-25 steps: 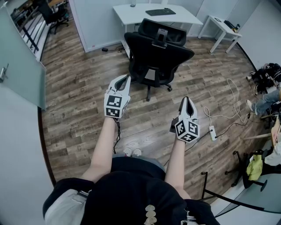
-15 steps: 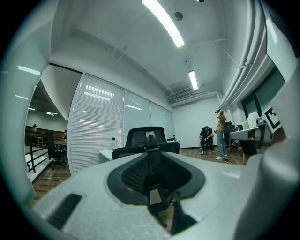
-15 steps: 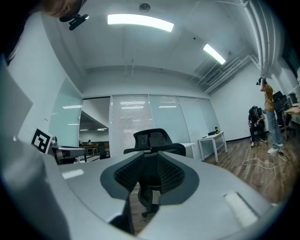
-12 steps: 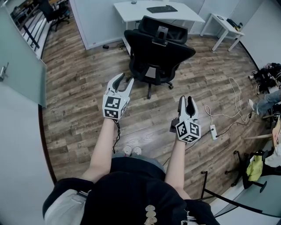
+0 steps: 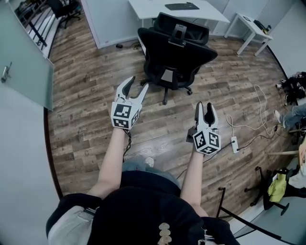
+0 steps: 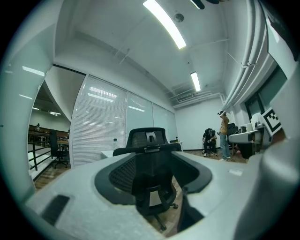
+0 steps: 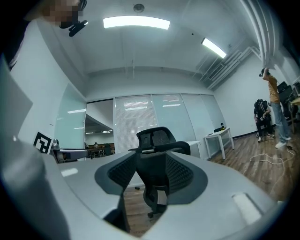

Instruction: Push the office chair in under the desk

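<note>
From the head view, my left tool and right tool are both held out in front of me. Their jaws are opening, with nothing between them. The office chair stands on the wood floor with its back toward me, close to the white surface but not yet under it, and well apart from both tools. It looks slightly turned against the edge of the surface. If I push on one side only, I expect it to swivel or roll off line, and an armrest could knock the edge or a leg. A keyboard lies on top, and a hard bump might shift it. A white cable and power strip lie on the floor to my right, where I could catch a foot as I step forward.

In the left gripper view, the jaws are spread and bare, and the chair's backrest and headrest show through the gap, far off. If I push as high as the headrest, I think the back will tilt rather than the wheels roll.

In the right gripper view, the jaws are likewise parted and grip nothing, and the chair sits centred beyond them. The mesh back may give under narrow tips, so a tool could slip off sideways.
</note>
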`<state>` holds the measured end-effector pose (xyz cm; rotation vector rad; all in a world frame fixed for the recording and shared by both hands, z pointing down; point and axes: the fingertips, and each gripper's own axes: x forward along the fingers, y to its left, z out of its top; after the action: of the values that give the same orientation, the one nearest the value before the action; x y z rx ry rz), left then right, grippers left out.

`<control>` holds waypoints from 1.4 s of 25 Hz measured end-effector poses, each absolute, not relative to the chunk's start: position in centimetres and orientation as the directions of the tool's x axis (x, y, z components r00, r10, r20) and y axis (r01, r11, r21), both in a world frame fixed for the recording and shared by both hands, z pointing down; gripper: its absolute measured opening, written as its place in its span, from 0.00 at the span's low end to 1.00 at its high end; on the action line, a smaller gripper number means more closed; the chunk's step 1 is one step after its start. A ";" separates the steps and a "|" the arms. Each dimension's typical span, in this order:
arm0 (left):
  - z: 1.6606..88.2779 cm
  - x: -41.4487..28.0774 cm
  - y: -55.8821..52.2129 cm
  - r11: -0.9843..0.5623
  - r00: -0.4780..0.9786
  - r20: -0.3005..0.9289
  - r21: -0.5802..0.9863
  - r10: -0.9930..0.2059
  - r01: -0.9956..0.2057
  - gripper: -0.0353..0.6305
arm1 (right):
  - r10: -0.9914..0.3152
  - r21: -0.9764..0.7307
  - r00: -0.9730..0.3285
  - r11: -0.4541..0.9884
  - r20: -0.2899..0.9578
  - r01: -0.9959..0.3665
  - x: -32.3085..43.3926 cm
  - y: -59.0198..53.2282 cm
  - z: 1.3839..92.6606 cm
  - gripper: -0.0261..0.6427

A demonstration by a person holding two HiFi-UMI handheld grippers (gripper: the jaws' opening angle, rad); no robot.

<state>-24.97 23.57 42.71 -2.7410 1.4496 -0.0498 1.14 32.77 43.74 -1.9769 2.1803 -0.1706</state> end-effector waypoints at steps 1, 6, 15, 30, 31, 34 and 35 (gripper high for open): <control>42.9 -24.9 23.7 -0.560 0.560 0.010 -0.052 -0.828 -0.827 0.39 | -0.993 -0.216 -0.094 0.107 -0.068 -0.971 1.2 32.6 43.9 0.31; 44.2 -25.0 23.4 -0.539 0.538 0.034 -0.054 -0.842 -0.841 0.39 | -0.991 -0.215 -0.124 0.134 -0.059 -0.968 1.0 31.4 44.6 0.31; 45.3 -23.0 19.3 -0.562 0.559 0.058 -0.086 -0.827 -0.822 0.39 | -0.989 -0.217 -0.140 0.149 -0.056 -0.965 1.9 26.5 45.3 0.32; 44.5 -18.7 1.8 -0.626 0.624 0.051 -0.099 -0.779 -0.773 0.39 | -0.995 -0.202 -0.084 0.095 -0.063 -0.975 4.3 11.2 44.5 0.32; 44.4 -18.4 0.7 -0.633 0.631 0.051 -0.100 -0.774 -0.768 0.39 | -0.995 -0.199 -0.077 0.088 -0.063 -0.976 4.4 10.1 44.4 0.32; 43.5 -17.3 -2.4 -0.661 0.661 0.041 -0.115 -0.749 -0.742 0.39 | -0.995 -0.196 -0.063 0.076 -0.073 -0.978 4.7 7.0 43.8 0.32; 43.1 -16.9 -3.4 -0.670 0.672 0.039 -0.130 -0.740 -0.731 0.39 | -0.995 -0.195 -0.059 0.073 -0.077 -0.978 4.8 6.0 43.5 0.32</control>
<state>-16.94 -3.35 43.10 -2.7769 1.2250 -0.1342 4.77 6.03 43.52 -2.0131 2.1526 -0.1341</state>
